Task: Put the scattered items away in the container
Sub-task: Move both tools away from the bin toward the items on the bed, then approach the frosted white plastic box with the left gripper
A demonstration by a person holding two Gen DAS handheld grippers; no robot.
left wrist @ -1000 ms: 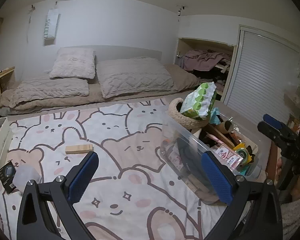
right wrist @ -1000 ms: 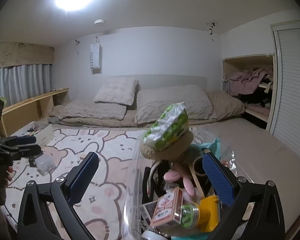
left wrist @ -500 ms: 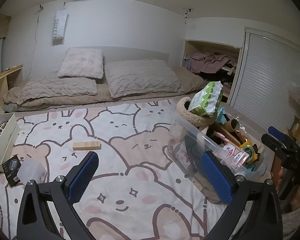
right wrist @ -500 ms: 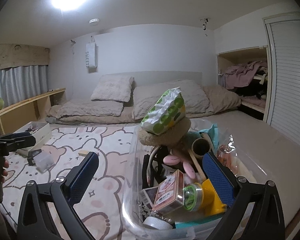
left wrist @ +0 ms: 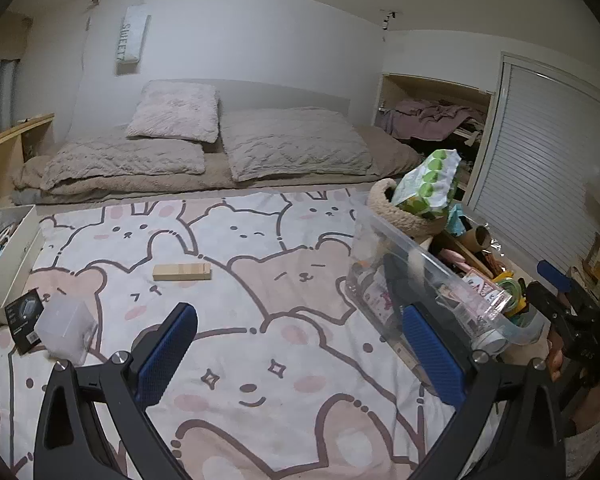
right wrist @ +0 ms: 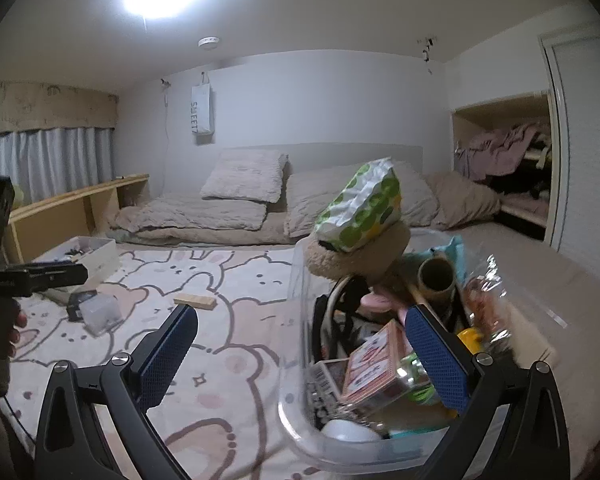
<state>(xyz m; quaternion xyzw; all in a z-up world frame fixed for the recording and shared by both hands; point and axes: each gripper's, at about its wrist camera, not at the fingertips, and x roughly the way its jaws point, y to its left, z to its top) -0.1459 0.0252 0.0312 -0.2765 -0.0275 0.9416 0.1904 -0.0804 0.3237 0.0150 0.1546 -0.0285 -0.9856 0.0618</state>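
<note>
- Bed (left wrist: 260, 184) with beige pillows at the far wall; in front of it a white-and-pink blanket with cartoon bear and rabbit print (left wrist: 260, 320) that everything sits on.
- Clear plastic storage container (left wrist: 424, 264) at the right side of the blanket, packed full: beige fuzzy woven basket (left wrist: 404, 216) on top at its far end, green-dotted white wipes pack (left wrist: 428, 184) tilted in that basket, cardboard tube (right wrist: 436, 278), red-patterned card box (right wrist: 376, 364), yellow item, crinkly clear wrapper.
- White open box of small clutter (left wrist: 8, 256) at the blanket's left edge, well apart from the container.
- Left tool (left wrist: 300, 356): blue-padded jaws spread wide, holding nothing, over bare blanket; right pad overlaps the container's near wall in view, contact cannot be told.
- Right tool (right wrist: 304, 356): jaws spread wide, empty, hovering at the container's near end; right pad above the contents.
- Frosted translucent plastic cube box (left wrist: 66, 330) loose on the blanket at left, touching a small black packet (left wrist: 22, 316).
- Light wooden rectangular block (left wrist: 182, 272) lying flat on the blanket, mid-left, apart from the cube box and well apart from the container.
</note>
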